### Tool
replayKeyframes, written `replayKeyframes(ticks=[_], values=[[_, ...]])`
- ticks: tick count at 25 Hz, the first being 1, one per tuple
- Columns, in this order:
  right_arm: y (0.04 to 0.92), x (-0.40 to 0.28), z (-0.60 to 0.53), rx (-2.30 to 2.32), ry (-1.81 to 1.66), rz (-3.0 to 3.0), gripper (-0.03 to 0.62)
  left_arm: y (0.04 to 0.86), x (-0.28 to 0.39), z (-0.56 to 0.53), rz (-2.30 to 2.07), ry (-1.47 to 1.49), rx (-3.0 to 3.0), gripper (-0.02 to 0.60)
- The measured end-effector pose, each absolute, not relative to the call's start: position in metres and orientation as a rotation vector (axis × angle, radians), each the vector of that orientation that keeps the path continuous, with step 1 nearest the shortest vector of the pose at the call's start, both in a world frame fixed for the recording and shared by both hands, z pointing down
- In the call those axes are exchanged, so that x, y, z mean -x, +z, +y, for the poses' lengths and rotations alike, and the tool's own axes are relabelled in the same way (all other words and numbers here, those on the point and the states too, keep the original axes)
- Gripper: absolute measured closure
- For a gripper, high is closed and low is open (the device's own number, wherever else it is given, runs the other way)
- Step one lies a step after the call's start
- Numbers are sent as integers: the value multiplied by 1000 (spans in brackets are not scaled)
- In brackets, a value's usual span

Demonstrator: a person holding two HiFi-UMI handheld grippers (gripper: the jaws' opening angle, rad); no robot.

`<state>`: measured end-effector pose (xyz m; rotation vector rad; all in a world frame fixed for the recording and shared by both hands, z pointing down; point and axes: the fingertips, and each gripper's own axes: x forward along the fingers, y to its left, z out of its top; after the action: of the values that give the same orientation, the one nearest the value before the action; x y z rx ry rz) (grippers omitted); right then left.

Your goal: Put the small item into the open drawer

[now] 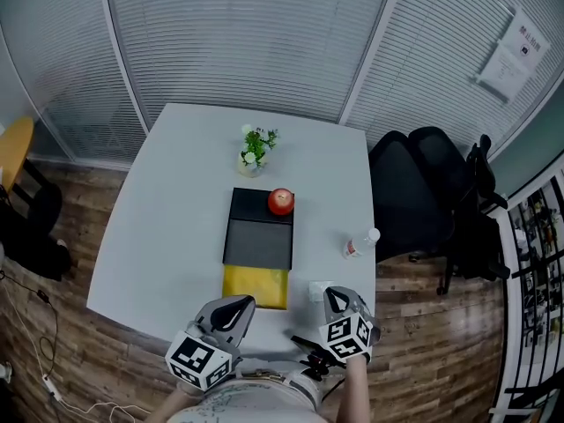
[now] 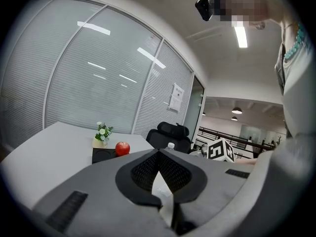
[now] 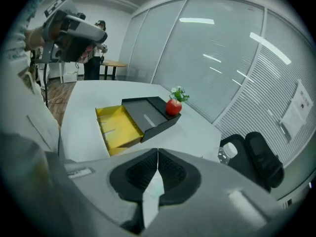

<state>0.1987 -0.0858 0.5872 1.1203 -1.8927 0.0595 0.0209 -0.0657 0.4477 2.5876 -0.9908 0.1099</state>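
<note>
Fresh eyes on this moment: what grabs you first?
The red apple sits on the black box in the middle of the white table, with the yellow drawer pulled open toward the person. At the near edge, the left gripper and right gripper both have their jaws shut. A small white item lies just beside the right one.

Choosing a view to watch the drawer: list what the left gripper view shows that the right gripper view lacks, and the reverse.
Left gripper view only: a marker cube, a hall railing. Right gripper view only: the open yellow drawer. Both: red apple, flowers, water bottle, black chair.
</note>
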Motion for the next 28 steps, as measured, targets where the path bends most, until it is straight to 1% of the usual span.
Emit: replayKeyframes(ticks=[12, 28], values=[[652, -213, -80, -916, 147, -1816, 579, 460, -18, -59, -1025, 153, -2555, 584], [717, -220, -87, -762, 270, -1774, 526, 471, -6, -52, -1056, 184, -2512, 584]])
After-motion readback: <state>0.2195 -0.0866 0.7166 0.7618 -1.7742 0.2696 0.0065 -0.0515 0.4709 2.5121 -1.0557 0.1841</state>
